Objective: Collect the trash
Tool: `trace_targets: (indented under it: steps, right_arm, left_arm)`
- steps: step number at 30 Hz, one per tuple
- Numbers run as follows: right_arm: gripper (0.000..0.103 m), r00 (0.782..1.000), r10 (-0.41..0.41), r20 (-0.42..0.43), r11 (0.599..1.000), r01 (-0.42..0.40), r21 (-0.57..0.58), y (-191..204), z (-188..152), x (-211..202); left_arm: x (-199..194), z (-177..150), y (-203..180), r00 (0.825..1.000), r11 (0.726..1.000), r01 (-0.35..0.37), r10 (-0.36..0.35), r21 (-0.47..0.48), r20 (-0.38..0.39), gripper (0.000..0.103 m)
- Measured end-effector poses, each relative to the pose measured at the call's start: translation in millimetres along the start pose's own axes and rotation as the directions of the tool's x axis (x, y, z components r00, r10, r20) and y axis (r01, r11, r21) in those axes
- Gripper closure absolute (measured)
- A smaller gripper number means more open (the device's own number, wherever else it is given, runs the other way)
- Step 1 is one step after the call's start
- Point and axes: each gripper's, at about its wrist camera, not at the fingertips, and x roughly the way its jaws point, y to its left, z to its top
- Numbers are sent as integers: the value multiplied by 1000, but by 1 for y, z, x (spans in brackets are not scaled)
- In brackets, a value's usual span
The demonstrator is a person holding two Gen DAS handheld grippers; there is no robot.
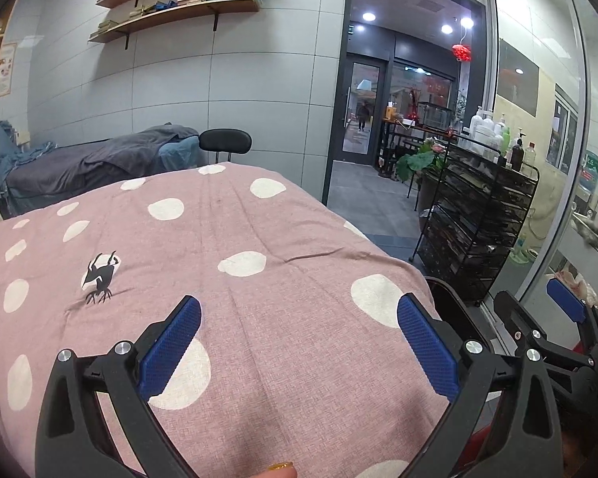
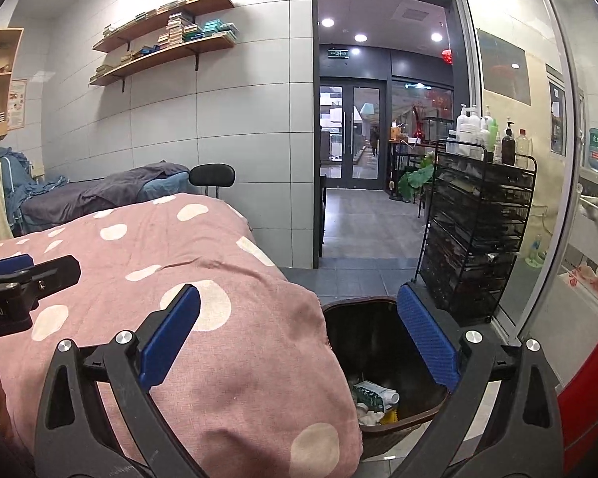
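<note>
Pink polka-dotted bed cover lies beneath both spread, empty claws. Black crumpled scrap sits ahead-left of my left claw; dark bin under my right claw. Pinch the scrap low.

Only "RobotAI", in white letters partly cut by the frame edge, can be read on the black plastic body of the left gripper; other signs are illegible.

Bed under pink polka-dot cover, black crab print on it
</note>
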Motion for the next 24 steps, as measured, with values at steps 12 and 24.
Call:
trace_targets:
  steps: [12,24]
  right_arm:
    - [6,1000,9,7,1000,-9,4,2,0,-4]
    - [6,1000,5,8,1000,-5,9,1,-3,-4]
  left_arm:
    - [-4,-2,2,1000,1000,-7,7,7,4,6]
    - [-4,-1,2,1000,1000,-8,8,8,1,6]
